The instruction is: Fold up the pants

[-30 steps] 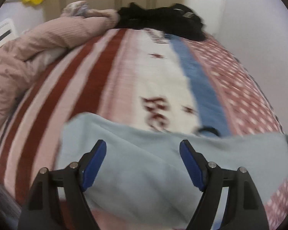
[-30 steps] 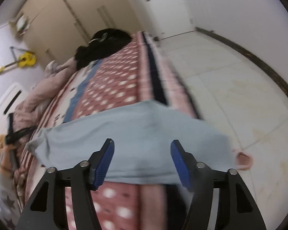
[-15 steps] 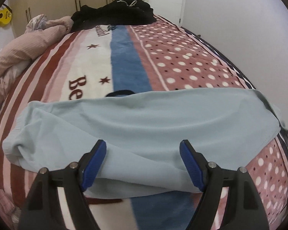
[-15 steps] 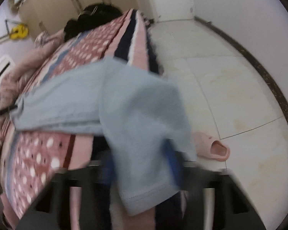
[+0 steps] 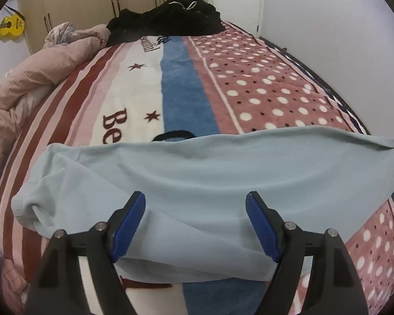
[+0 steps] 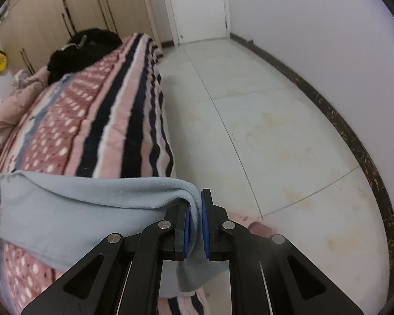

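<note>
Pants (image 6: pixel 65 210) now sit clamped in the right gripper (image 6: pixel 195 225) at the blanket (image 5: pixel 249 84) edge; left gripper (image 5: pixel 195 225) stays apart above them, folding can begin.

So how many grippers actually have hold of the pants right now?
1. The right gripper is shut on the pants at their end by the bed's edge. The left gripper is open above the cloth, gripping nothing.

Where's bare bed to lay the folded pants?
Free: blanket between the light blue pants and black clothes. Crowded: pink duvet along the left edge. Right gripper pinches the pants at the bed's floor-side edge.
</note>
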Demonstrator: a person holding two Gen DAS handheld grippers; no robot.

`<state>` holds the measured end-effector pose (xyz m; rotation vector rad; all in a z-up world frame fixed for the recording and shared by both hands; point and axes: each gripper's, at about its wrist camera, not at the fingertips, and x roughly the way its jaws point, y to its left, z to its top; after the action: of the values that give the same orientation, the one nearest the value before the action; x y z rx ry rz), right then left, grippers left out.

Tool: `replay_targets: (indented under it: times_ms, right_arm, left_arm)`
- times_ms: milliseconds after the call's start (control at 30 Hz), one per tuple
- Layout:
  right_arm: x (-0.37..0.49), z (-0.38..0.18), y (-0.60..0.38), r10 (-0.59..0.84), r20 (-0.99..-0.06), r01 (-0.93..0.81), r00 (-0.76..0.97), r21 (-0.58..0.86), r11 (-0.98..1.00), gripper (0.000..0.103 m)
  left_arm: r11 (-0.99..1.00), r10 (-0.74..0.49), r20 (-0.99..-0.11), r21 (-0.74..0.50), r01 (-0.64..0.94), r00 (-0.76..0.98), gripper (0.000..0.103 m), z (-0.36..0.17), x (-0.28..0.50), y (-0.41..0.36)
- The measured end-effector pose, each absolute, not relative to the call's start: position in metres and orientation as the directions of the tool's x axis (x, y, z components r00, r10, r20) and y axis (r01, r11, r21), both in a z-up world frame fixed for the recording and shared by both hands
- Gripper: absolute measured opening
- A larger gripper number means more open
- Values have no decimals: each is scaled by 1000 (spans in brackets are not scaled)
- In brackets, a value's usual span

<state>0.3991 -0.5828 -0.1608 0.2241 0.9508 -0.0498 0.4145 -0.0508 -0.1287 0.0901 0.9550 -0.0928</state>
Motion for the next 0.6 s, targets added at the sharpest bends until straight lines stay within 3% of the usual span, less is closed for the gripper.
replay_targets:
  times_ms: [233,600]
  right_arm:
    - [373,-126,-584,91,-773,103,627,198,975,3]
    - [324,-80,-587,134,-804,75,579,216,974,3]
  left_arm:
    - [992,-54,-815,24,127,577,76,-125,415,-49]
    - [988,-70,-824,22,155,563,76,-125,415,-50]
